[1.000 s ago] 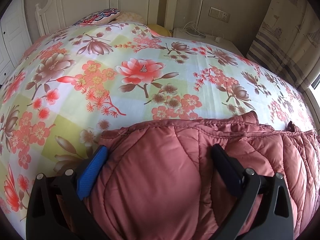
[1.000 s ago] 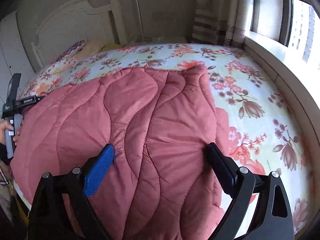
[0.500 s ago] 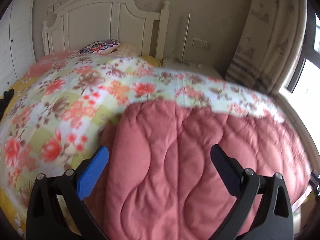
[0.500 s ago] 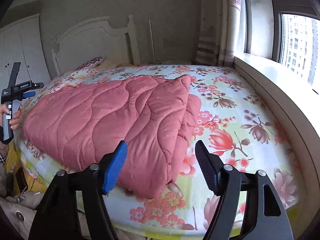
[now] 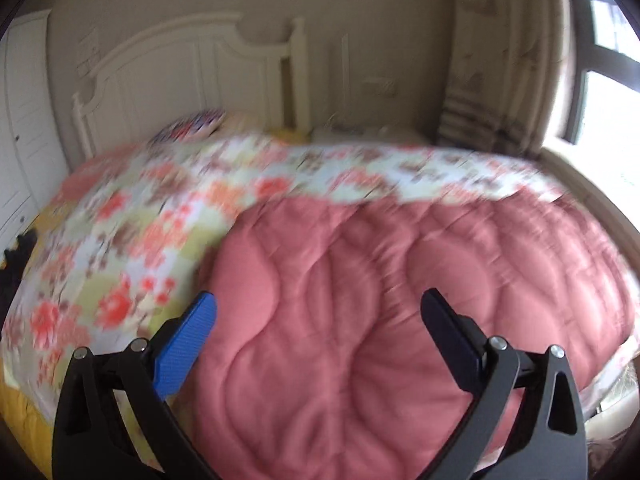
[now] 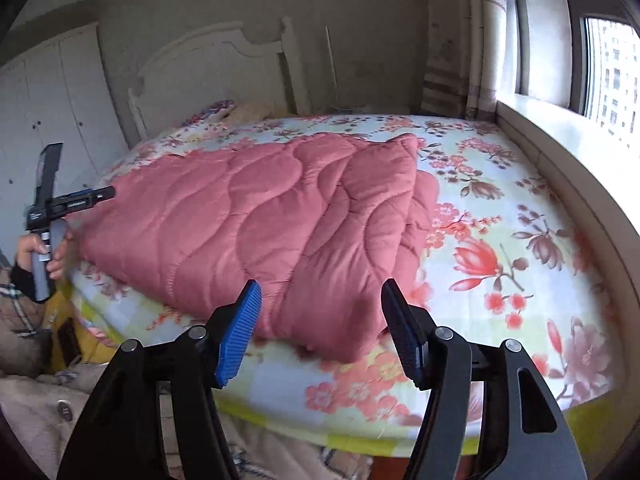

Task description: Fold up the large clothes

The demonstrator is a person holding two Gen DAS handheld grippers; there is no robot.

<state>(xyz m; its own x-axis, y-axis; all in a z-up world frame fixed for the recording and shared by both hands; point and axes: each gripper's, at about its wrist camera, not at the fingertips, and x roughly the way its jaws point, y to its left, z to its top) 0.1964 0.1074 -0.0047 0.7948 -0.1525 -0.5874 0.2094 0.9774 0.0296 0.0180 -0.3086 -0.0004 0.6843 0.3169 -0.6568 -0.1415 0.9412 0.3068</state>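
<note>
A large pink quilted coat (image 5: 340, 248) lies folded on the flowered bed sheet (image 5: 120, 240), near the bed's front edge. My left gripper (image 5: 319, 300) hovers over the coat's near left part, open wide, nothing between its fingers; this view is blurred. In the right wrist view the coat (image 6: 280, 208) spreads from the left edge to a thick fold at mid-bed. My right gripper (image 6: 321, 288) hangs open before the coat's near corner, off the fabric. The left gripper (image 6: 92, 196) shows at far left, held in a hand (image 6: 28, 248).
A white headboard (image 6: 208, 52) and a patterned pillow (image 6: 212, 110) stand at the far end. Curtain (image 6: 452, 60), window sill (image 6: 560, 152) and window line the right side. White wardrobe doors (image 6: 60, 92) are on the left. The person's beige clothing (image 6: 48, 396) is at bottom left.
Both grippers have drawn back and up from the coat, which now lies free on the bed. The right jaws stand narrower than a second ago. The left jaws stay wide.
</note>
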